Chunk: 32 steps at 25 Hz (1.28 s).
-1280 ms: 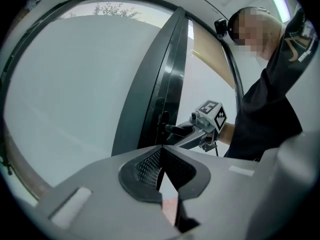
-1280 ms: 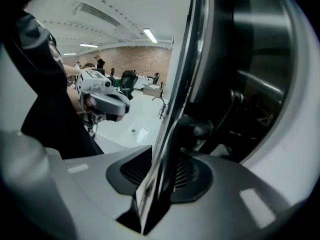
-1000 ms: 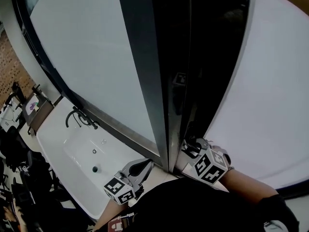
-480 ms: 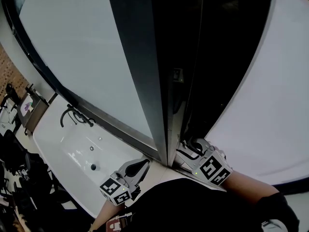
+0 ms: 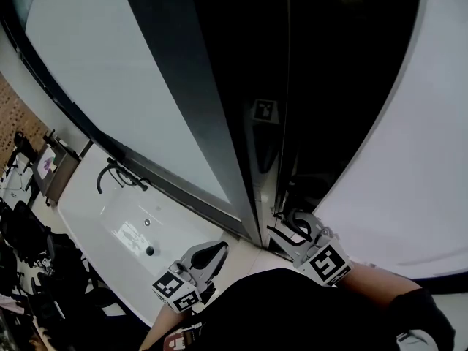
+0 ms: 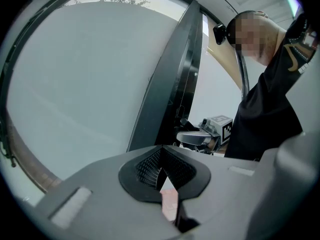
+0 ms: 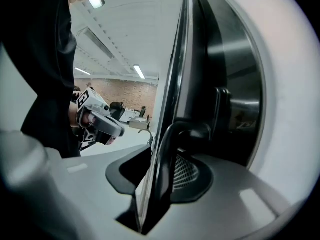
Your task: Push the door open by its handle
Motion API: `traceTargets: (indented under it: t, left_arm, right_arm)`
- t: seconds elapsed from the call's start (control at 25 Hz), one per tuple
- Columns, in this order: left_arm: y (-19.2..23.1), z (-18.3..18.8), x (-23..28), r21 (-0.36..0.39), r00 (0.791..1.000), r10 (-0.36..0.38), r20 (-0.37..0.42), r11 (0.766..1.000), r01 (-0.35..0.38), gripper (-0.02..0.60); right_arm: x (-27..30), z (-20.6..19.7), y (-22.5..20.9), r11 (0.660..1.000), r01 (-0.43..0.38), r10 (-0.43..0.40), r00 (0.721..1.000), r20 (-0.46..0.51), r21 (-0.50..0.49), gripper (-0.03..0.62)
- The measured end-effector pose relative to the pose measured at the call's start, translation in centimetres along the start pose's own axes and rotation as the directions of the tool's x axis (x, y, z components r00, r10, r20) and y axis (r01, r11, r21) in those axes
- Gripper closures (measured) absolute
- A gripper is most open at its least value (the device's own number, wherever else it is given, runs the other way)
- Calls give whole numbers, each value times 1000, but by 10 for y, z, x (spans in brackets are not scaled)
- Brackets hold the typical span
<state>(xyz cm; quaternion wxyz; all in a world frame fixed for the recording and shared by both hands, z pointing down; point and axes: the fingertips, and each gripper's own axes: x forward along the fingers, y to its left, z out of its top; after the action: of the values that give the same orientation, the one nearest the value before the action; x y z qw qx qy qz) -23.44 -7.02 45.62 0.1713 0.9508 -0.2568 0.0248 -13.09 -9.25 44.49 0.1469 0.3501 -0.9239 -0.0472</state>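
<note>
The door has a frosted glass pane [image 5: 124, 72] in a dark metal frame [image 5: 208, 130], and it stands ajar with a dark gap to its right. My right gripper [image 5: 289, 227] is at the frame's lower edge. In the right gripper view the dark curved door handle [image 7: 172, 144] and the door edge [image 7: 177, 69] run between my jaws, which are closed on the handle. My left gripper [image 5: 213, 252] hangs free left of the door, shut with nothing in it [image 6: 161, 178]. Each gripper shows in the other's view: the right gripper [image 6: 196, 138], the left gripper [image 7: 102, 125].
A white washbasin [image 5: 139, 232] with a dark tap [image 5: 117, 175] lies low on the left. A white wall [image 5: 409, 159] bounds the doorway on the right. A square marker [image 5: 265, 110] sits on the door edge. Dark chairs [image 5: 29, 247] crowd the far left.
The dark gap beside the door frame has widened and the frame leans further left in the head view. My right gripper has stayed on the handle and shifted slightly right. The left gripper barely moved.
</note>
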Motion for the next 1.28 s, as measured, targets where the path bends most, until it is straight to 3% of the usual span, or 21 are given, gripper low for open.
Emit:
traceTargets:
  t: [0.4,0.68,0.88,1.16,1.28]
  left_arm:
    - [3,-1,6,8,1000,15,-1,1000,-15,586]
    - [3,7,6,25,999,49,13,998,-50,586]
    - [-1,10,11,34,997,74,25,997,-75,586]
    - [-12,14,20,43,992,111,52,993,-113,586]
    - [-16,12,17,39,988,137,66,989,-140,586]
  right_arm:
    - [-2,3,3,993,-112,110,991,82,21,477]
    - [-5,3,6,968,-251,247,964,99,29,448]
    - [-5,0,7,951,-303,298,951,82,58,442]
    - [-6,-2,6,916,-375,369,927,71,144,440]
    - [-7,-6,10,878,-434,440,898,18,200,396]
